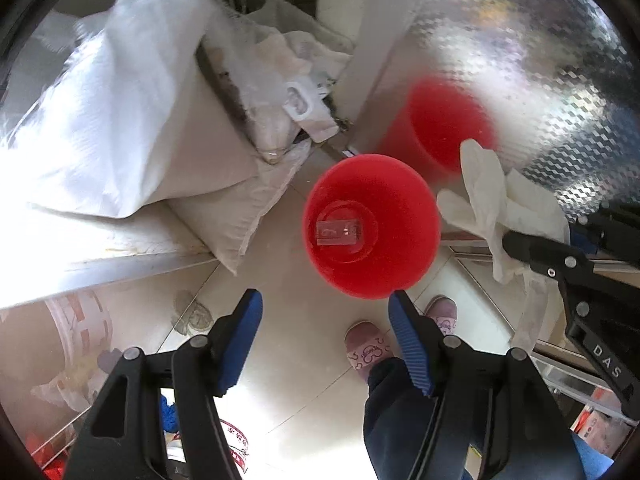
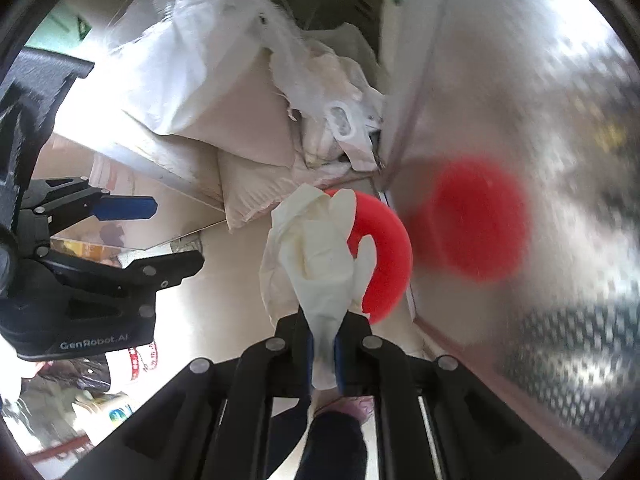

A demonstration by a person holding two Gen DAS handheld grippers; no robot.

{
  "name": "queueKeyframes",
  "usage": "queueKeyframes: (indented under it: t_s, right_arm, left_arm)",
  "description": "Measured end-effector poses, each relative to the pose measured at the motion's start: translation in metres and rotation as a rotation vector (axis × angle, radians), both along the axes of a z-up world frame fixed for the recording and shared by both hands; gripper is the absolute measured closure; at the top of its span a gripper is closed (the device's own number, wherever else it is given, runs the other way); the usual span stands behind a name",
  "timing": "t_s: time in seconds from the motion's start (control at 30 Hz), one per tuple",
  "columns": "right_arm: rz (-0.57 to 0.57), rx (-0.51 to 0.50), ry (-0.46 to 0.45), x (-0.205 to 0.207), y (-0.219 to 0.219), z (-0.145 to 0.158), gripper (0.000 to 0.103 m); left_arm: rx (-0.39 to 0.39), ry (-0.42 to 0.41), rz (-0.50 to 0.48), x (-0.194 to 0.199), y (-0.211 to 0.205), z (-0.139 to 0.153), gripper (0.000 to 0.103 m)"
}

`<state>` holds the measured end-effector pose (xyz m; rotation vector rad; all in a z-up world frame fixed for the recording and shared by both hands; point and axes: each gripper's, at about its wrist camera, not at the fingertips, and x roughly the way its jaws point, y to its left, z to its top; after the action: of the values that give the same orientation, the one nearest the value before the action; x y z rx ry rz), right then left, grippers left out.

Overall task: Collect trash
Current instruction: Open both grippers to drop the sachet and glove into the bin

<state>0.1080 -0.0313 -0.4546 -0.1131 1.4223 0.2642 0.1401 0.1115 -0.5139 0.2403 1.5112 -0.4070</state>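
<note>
The left gripper (image 1: 326, 308) points down with its blue pads (image 1: 244, 336) spread wide and nothing between them; below the gap lies pale tiled floor (image 1: 288, 364). Past the right pad the person's slippers (image 1: 366, 350) and dark trouser leg (image 1: 394, 412) show on the tiles.

Just beyond the fingertips stands the red bin (image 1: 372, 226), seen from straight above, its mouth open. On its bottom lies one small clear packet (image 1: 338, 232); what it is cannot be told from here.

The right gripper (image 2: 324, 356) is closed on a white glove (image 2: 320, 264), nipping it at the cuff so that the fingers hang forward over the near rim of the bin (image 2: 390, 256). In the left wrist view the same glove (image 1: 486, 200) dangles from that gripper (image 1: 516, 246) just beside the bin's right edge, apparently not inside the mouth, though the fisheye bend makes this hard to judge.

To the right of the bin rises a shiny patterned metal wall (image 1: 532, 64), carrying a blurred red reflection (image 1: 444, 124) of the bin. To the left, farther off, white sacks (image 1: 120, 112) are heaped on a low ledge, with crumpled plastic bags (image 1: 288, 76) wedged into the corner behind.
</note>
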Motion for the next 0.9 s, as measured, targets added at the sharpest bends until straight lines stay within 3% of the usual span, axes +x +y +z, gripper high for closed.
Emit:
queueKeyframes:
  t_s: [0.07,0.23,0.3,0.47,0.6,0.9]
  right_arm:
    - [0.022,-0.015,-0.007,0.004,0.004,-0.001,0.086]
    - [0.062,-0.041,-0.034,0.006,0.009,0.000,0.053]
    - [0.069,-0.058,-0.049,0.006,0.010,0.000,0.049]
    - [0.060,-0.075,-0.033,0.002,0.010,0.004,0.049]
    - [0.044,-0.058,-0.033,-0.004,0.009,0.023,0.049]
    - [0.023,-0.056,-0.098,-0.016,0.012,0.112,0.049]
  left_arm:
    - [0.009,-0.005,0.008,0.000,0.003,-0.001,0.039]
    - [0.015,-0.007,0.023,-0.001,0.010,-0.003,0.039]
    - [0.020,-0.010,0.021,-0.003,0.008,-0.002,0.039]
    - [0.020,-0.018,0.005,-0.010,0.006,0.010,0.039]
    - [-0.001,-0.037,-0.006,-0.017,0.006,0.036,0.039]
    - [-0.053,-0.082,0.060,-0.027,0.019,0.135,0.039]
